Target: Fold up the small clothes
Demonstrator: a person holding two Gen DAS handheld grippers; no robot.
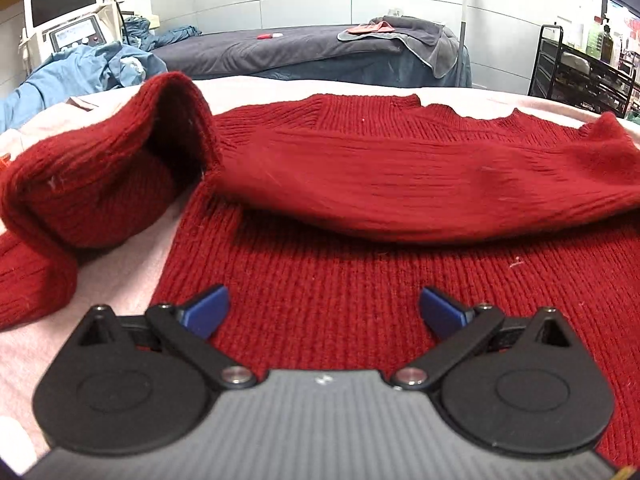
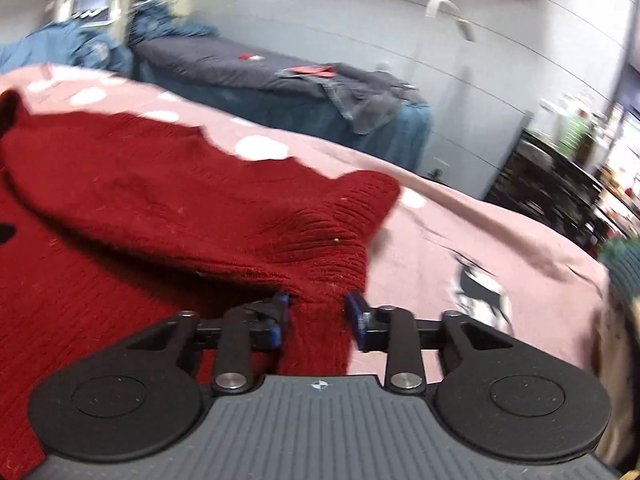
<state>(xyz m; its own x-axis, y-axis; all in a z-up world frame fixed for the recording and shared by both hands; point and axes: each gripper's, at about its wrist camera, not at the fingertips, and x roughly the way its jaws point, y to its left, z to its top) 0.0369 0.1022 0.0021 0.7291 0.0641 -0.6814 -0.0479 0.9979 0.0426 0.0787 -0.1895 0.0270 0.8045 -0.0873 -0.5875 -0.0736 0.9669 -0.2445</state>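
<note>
Left wrist view: a red knit sweater (image 1: 360, 280) lies spread on a pink cloth-covered surface (image 1: 120, 264), one sleeve (image 1: 400, 184) folded across its chest and the other sleeve (image 1: 92, 184) bunched in a hump at the left edge. The left gripper (image 1: 324, 312) hovers over the sweater's lower body, jaws released and wide apart — nothing between them. Beyond stands a dark-covered bed (image 1: 304, 52) with a grey towel (image 1: 420, 36). Right wrist view, blurred: the right gripper (image 2: 316, 316) has its jaws clenched on a fold of the red sweater (image 2: 160, 208) at the garment's right edge — the knit bunches between the blue pads (image 2: 356, 312), over the pink cover (image 2: 480, 248).
</note>
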